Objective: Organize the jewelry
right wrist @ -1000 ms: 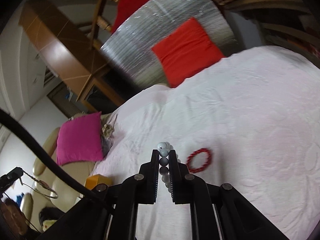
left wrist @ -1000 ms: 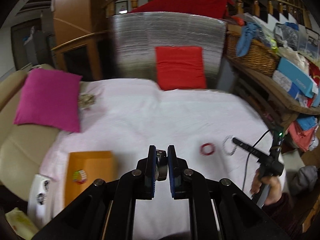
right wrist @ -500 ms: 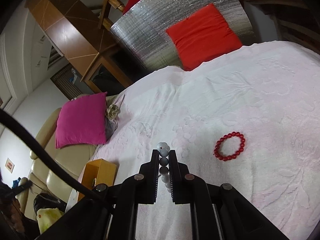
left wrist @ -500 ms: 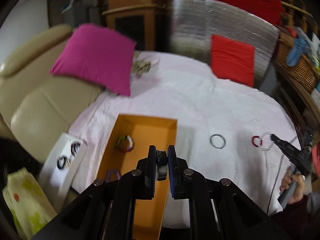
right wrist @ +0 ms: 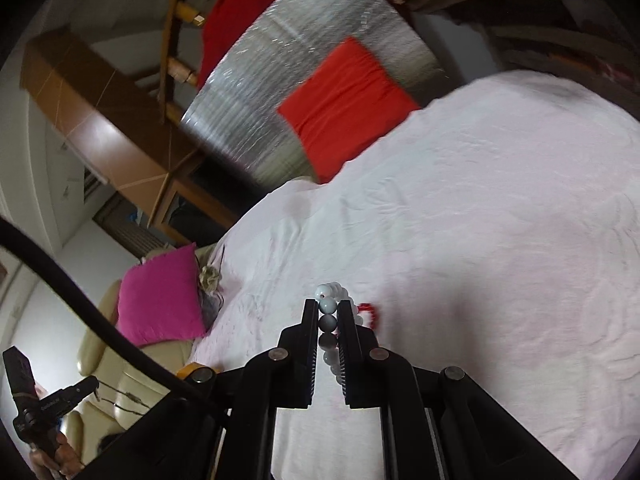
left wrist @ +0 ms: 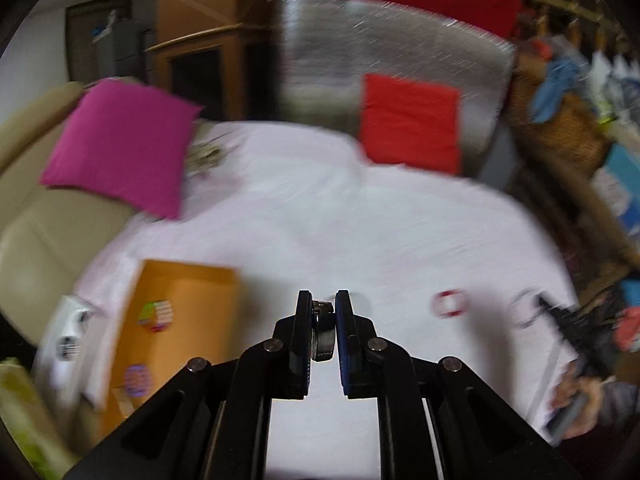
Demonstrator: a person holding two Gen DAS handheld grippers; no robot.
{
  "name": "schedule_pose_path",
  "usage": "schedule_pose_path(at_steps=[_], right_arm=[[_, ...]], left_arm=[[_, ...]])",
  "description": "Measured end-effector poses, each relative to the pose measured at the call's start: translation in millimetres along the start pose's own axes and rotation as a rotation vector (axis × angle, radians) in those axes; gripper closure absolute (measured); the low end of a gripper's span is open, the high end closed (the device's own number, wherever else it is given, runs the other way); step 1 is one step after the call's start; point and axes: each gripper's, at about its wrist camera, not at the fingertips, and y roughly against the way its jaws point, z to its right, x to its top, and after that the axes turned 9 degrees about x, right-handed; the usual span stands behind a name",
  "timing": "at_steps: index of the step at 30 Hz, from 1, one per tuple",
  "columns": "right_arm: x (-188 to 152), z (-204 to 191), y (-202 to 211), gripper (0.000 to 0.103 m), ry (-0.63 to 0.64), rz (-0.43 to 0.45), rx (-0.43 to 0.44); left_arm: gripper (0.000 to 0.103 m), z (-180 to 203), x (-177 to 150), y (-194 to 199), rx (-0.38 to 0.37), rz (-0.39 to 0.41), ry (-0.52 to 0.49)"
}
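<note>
My left gripper [left wrist: 323, 306] is shut on a dark bracelet [left wrist: 323, 334] and holds it above the white cloth, right of the orange box [left wrist: 180, 320]. The box holds a multicoloured bracelet [left wrist: 156, 315] and a purple one [left wrist: 137, 379]. A red bead bracelet [left wrist: 450, 304] lies on the cloth to the right; it also shows in the right wrist view [right wrist: 370, 311]. My right gripper [right wrist: 328, 308] is shut on a white bead bracelet [right wrist: 329, 320], held above the cloth; it also appears far right in the left wrist view [left wrist: 544, 306].
A white tray [left wrist: 66, 340] sits left of the box. A pink cushion [left wrist: 120, 144] lies on the beige sofa at left. A red cushion [left wrist: 410, 122] leans on a silver panel behind. Cluttered shelves [left wrist: 592, 128] stand at right.
The left gripper has swung back right and lower, with the box now at its left. The right gripper tilted, and the red bracelet now sits close beside its tips.
</note>
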Motion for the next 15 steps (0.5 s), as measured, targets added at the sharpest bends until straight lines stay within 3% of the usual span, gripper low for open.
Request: schedule_pose_path(at_steps=[2, 3, 7, 10, 15], right_arm=[[3.4, 14.5, 13.3, 0.093, -0.008, 0.012, -0.024], [4.8, 20.9, 20.1, 0.093, -0.006, 0.017, -0.036], [8.7, 46.5, 45.6, 0.093, -0.027, 0.058, -0.082], [11.9, 53.5, 51.7, 0.093, -0.032, 0.066, -0.123], [5.3, 28.4, 32.4, 0.093, 0.030, 0.031, -0.160]], left_arm=[[0.091, 21.5, -9.1, 8.4, -0.070, 0.015, -0.028], [0.091, 31.3, -17.4, 15.2, -0.114, 0.059, -0.063], [0.091, 38.0, -46.1, 18.3, -0.184, 0.029, -0.169], [0.091, 14.1, -59.6, 15.4, -0.210, 0.025, -0.159], [0.091, -78.6, -79.5, 4.6, -0.203, 0.016, -0.077]])
